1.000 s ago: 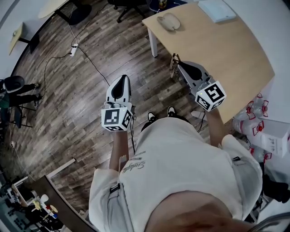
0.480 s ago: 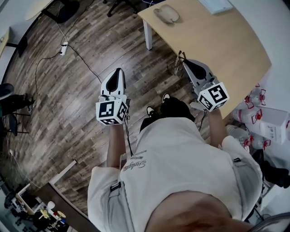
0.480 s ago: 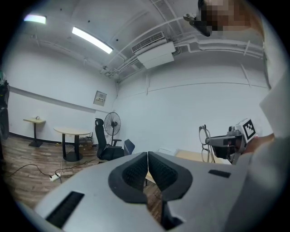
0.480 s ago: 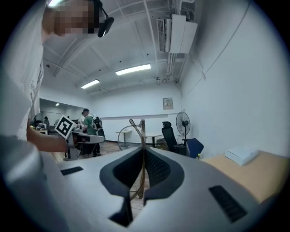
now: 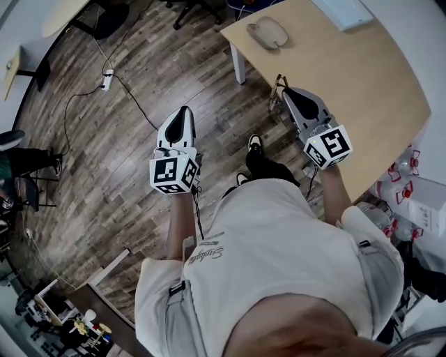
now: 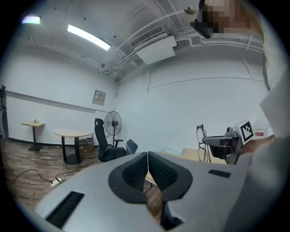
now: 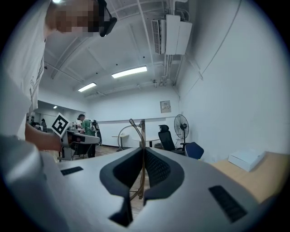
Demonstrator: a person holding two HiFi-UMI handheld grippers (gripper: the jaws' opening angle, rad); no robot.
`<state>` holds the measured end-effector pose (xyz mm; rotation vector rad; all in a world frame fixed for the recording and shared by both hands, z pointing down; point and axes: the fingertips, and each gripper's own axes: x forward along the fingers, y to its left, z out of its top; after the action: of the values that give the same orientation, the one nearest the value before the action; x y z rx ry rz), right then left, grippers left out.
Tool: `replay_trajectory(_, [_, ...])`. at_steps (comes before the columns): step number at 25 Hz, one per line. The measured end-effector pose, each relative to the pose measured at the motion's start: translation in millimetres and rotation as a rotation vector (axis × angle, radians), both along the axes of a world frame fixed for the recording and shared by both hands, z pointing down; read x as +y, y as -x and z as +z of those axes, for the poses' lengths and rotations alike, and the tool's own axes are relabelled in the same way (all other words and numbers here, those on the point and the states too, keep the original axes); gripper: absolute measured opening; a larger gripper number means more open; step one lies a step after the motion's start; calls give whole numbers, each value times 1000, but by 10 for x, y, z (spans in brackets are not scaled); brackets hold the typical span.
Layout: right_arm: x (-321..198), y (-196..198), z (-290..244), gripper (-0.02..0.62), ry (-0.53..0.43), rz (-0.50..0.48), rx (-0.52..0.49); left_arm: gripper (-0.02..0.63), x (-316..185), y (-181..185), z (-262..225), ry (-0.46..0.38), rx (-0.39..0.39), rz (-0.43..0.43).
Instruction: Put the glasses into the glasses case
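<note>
In the head view my right gripper (image 5: 286,93) is shut on a pair of thin-framed glasses (image 5: 277,92), held over the near edge of the wooden table (image 5: 362,77). From the right gripper view, the glasses (image 7: 137,131) stand upright, pinched between the dark pads. The beige glasses case (image 5: 267,33) lies closed at the table's far corner, well ahead of both grippers. My left gripper (image 5: 183,115) hangs over the wooden floor to the left of the table, its jaws shut on nothing (image 6: 147,156). The left gripper view catches the right gripper (image 6: 226,144) with the glasses (image 6: 201,141).
A white flat box (image 5: 341,12) lies on the table beyond the case. A cable and power strip (image 5: 108,73) run across the floor. Office chairs (image 6: 105,142), a fan (image 6: 113,122) and a round table (image 6: 71,134) stand farther off. Bottles (image 5: 408,167) stand at the right.
The person has stepped on across the floor and both grippers have moved with them. The right gripper keeps its hold on the glasses; the left stays shut.
</note>
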<state>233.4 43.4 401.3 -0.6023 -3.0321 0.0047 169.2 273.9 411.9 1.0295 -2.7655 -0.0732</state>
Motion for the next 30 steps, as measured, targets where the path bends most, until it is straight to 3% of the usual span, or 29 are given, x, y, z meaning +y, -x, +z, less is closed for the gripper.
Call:
replay_trajectory(7, [-353, 813, -66, 9, 9, -9, -24, 15, -298, 718, -141, 23, -18, -9])
replay_trajectory(16, [-751, 1502, 14, 9, 15, -25, 4, 15, -699, 1374, -94, 5, 12, -13])
replay_trajectory(24, [-760, 1944, 115, 9, 40, -19, 41, 15, -779, 1831, 50, 11, 43, 22])
replay_trajectory(30, [-582, 2353, 80, 9, 31, 47, 46, 15, -624, 2385, 108, -21, 52, 80])
